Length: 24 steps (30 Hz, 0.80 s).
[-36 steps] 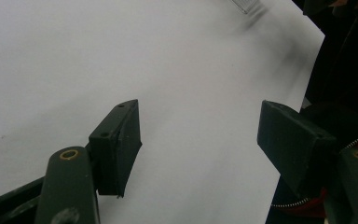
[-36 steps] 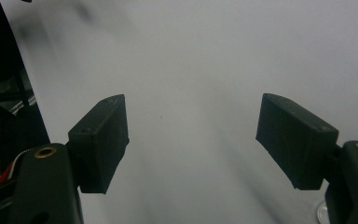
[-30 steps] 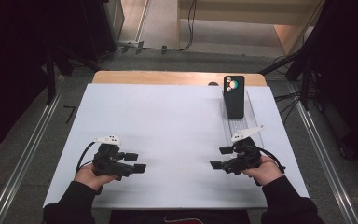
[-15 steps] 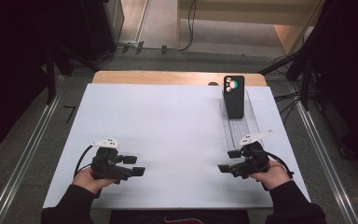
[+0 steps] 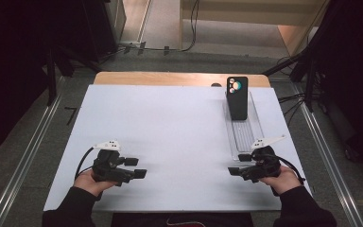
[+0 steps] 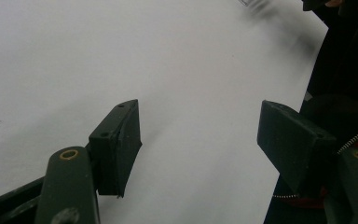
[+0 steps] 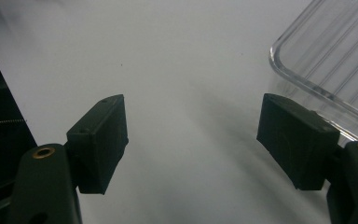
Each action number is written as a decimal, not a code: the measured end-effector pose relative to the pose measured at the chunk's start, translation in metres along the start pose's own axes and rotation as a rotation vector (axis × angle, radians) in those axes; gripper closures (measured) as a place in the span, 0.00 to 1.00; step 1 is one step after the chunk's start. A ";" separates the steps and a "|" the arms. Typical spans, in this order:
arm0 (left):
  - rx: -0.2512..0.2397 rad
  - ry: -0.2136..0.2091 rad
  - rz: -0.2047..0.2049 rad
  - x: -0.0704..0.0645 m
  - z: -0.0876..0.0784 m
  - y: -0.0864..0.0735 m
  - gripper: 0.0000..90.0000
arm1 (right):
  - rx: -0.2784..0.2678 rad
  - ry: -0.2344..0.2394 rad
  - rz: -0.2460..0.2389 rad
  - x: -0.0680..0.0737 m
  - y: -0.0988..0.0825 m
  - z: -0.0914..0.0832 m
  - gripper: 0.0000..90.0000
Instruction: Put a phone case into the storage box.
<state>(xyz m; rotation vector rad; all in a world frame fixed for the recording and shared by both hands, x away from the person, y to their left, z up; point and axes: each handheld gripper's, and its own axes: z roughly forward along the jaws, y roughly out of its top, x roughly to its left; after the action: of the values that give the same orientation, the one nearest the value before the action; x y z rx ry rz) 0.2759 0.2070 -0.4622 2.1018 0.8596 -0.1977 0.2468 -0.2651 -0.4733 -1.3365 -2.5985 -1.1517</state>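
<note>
A black phone (image 5: pixel 237 98) with a round camera cluster lies at the far end of a long clear plastic tray (image 5: pixel 246 134) on the right of the white table (image 5: pixel 170 127). My left gripper (image 5: pixel 137 168) rests low near the table's front left, jaws wide apart and empty (image 6: pixel 198 140). My right gripper (image 5: pixel 237 171) sits near the front right, just before the tray's near end, also open with nothing between its jaws (image 7: pixel 191 130). The tray's clear ribbed corner (image 7: pixel 326 70) shows at upper right in the right gripper view.
A wooden strip (image 5: pixel 170 78) runs along the table's far edge. Metal rails (image 5: pixel 28 151) flank both sides, with cables on the floor beyond. Dark equipment stands at left and right.
Both hands have drawn back toward the table's front edge. The right gripper also shifted outward to the right, near the tray's near end. The phone and tray have not moved.
</note>
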 end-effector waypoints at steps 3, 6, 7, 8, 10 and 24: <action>0.006 0.002 0.000 0.000 0.001 0.000 0.34 | 0.004 -0.008 0.001 -0.002 -0.003 0.000 0.25; 0.007 -0.003 -0.002 0.001 0.001 0.000 0.34 | 0.009 -0.012 0.003 -0.002 -0.004 0.000 0.25; 0.010 -0.005 -0.002 0.001 0.001 0.000 0.34 | 0.011 -0.013 0.003 -0.002 -0.004 0.000 0.25; 0.011 -0.005 0.000 0.001 0.001 0.000 0.34 | 0.013 -0.013 -0.001 -0.002 -0.004 0.001 0.25; 0.013 -0.005 0.002 0.001 0.002 0.000 0.34 | 0.014 -0.013 -0.004 -0.002 -0.004 0.001 0.25; 0.021 -0.011 0.001 0.000 0.002 0.000 0.34 | 0.014 -0.003 -0.015 -0.001 -0.004 0.001 0.25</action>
<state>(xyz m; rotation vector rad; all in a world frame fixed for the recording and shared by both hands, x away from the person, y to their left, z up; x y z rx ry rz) 0.2765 0.2054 -0.4640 2.1191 0.8531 -0.2182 0.2453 -0.2664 -0.4771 -1.3193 -2.6187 -1.1325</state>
